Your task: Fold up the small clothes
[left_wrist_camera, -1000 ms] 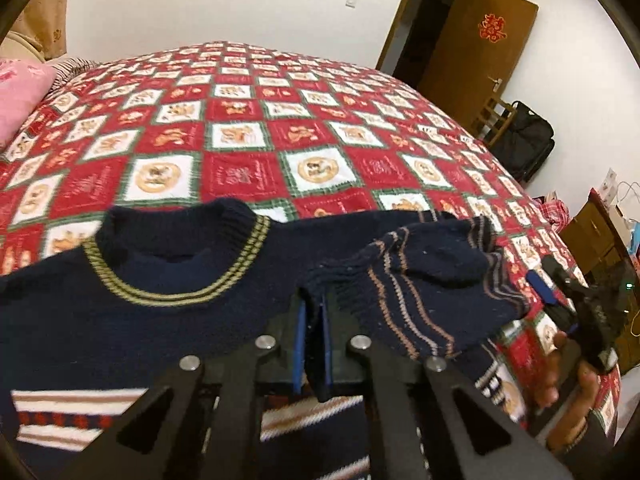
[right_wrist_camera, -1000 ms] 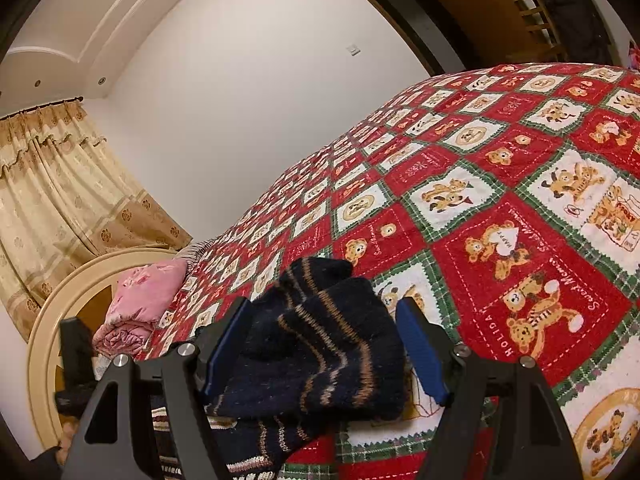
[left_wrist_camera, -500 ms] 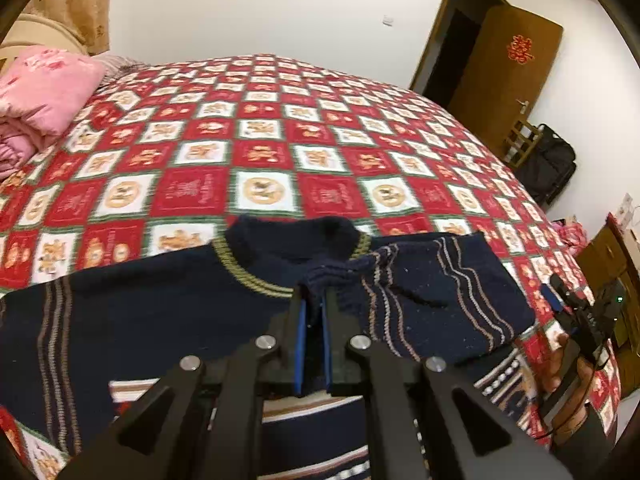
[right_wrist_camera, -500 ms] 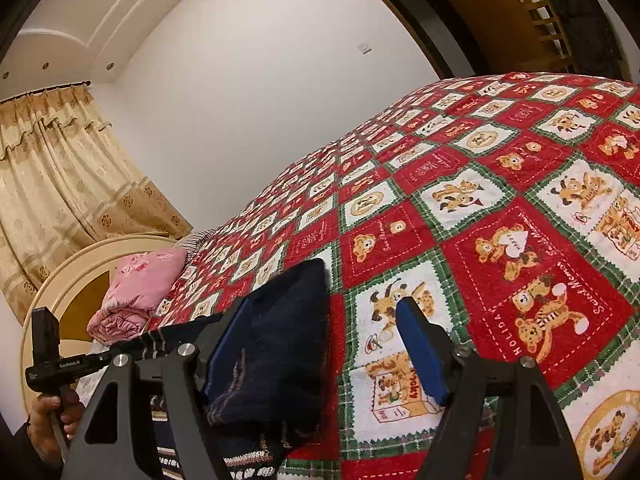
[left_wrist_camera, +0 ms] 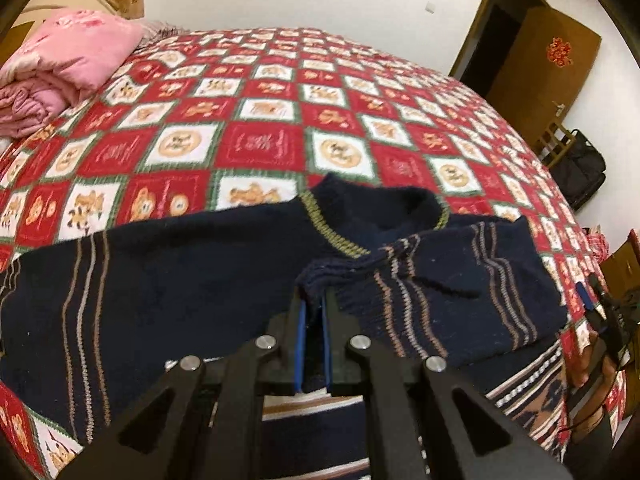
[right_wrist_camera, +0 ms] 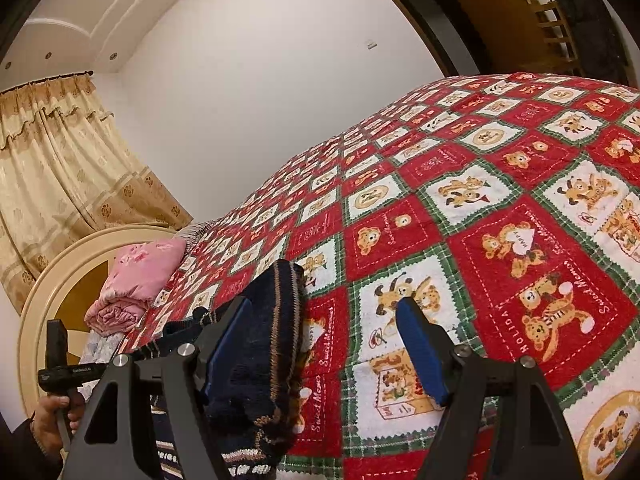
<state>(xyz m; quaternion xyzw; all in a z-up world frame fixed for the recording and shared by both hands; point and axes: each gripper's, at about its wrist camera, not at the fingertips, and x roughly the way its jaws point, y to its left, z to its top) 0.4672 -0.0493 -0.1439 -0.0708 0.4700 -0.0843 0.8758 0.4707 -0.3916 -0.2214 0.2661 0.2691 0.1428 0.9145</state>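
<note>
A small navy knit sweater [left_wrist_camera: 180, 280] with thin tan stripes and a yellow-trimmed collar lies on the red patchwork bedspread [left_wrist_camera: 256, 144]. Its right sleeve [left_wrist_camera: 460, 296] is folded across the chest. My left gripper [left_wrist_camera: 314, 312] is shut on the cuff of that sleeve, low over the sweater's middle. My right gripper [right_wrist_camera: 324, 336] is open and empty at the sweater's right edge; the folded sleeve [right_wrist_camera: 264, 344] bulges beside its left finger. The right gripper also shows in the left wrist view [left_wrist_camera: 600, 312], and the left one at the left of the right wrist view [right_wrist_camera: 60, 368].
A folded pink blanket [left_wrist_camera: 60, 72] lies at the head of the bed by a cream headboard [right_wrist_camera: 52, 280] and curtains [right_wrist_camera: 60, 168]. A brown door [left_wrist_camera: 544, 68], a wooden chair with a black bag [left_wrist_camera: 580, 168] and a wooden cabinet [left_wrist_camera: 624, 268] stand past the bed's right side.
My left gripper has carried the sleeve cuff leftward across the sweater, and the sleeve now lies flatter over the chest. The right gripper has stayed open at the right edge.
</note>
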